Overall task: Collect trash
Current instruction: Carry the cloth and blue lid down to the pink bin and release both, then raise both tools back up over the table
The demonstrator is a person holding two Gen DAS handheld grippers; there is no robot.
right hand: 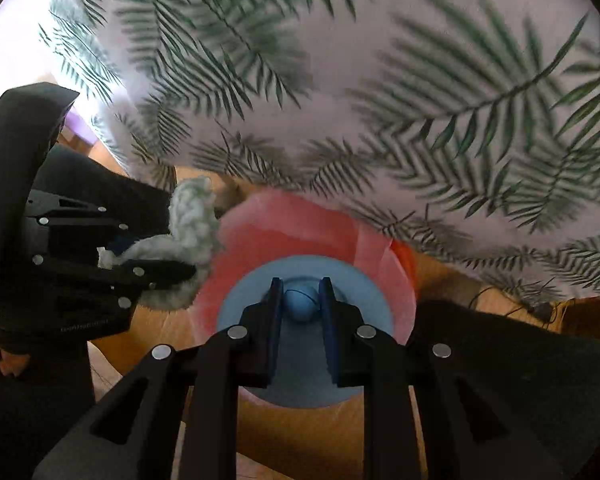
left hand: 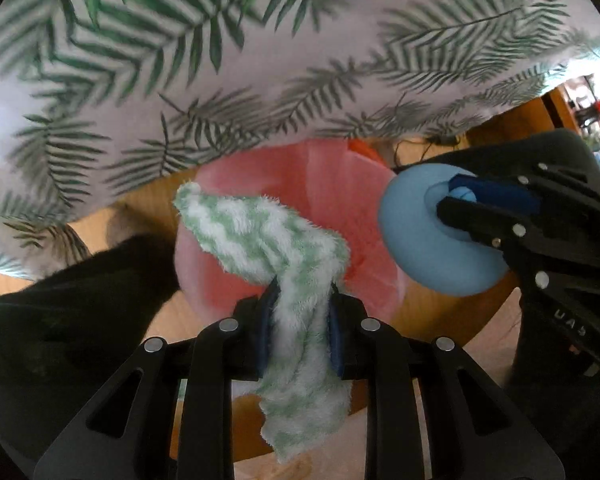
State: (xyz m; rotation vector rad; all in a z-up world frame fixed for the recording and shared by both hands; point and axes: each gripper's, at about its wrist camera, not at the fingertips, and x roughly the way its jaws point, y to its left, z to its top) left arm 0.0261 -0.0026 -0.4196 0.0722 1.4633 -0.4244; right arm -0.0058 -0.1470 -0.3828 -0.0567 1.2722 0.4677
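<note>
While both grippers pointed steeply downward, each of them carried one piece of trash above a round bin lined with a pink plastic bag.

In the left wrist view, the left gripper stood in the lower middle of the frame. Its two blue pads were close together and pressed on a fluffy cloth with a green and white zigzag pattern. The upper part of the cloth curved toward the upper left over the mouth of the bin, and its lower end hung down between the black fingers toward the bottom of the frame. At the right of the same frame, the right gripper held a light blue soft ring-shaped object beside the right rim of the bin.

In the right wrist view, the right gripper was in the lower middle. Its jaws were narrow and closed on the small blue knob at the centre of that ring-shaped object, which covered much of the pink bag behind it. The left gripper with the cloth appeared at the left of this frame.

A white cloth printed with green palm leaves filled the upper half of both frames, slightly blurred. A wooden floor showed around the bin. A person's dark clothing occupied the lower left of the left wrist view.
</note>
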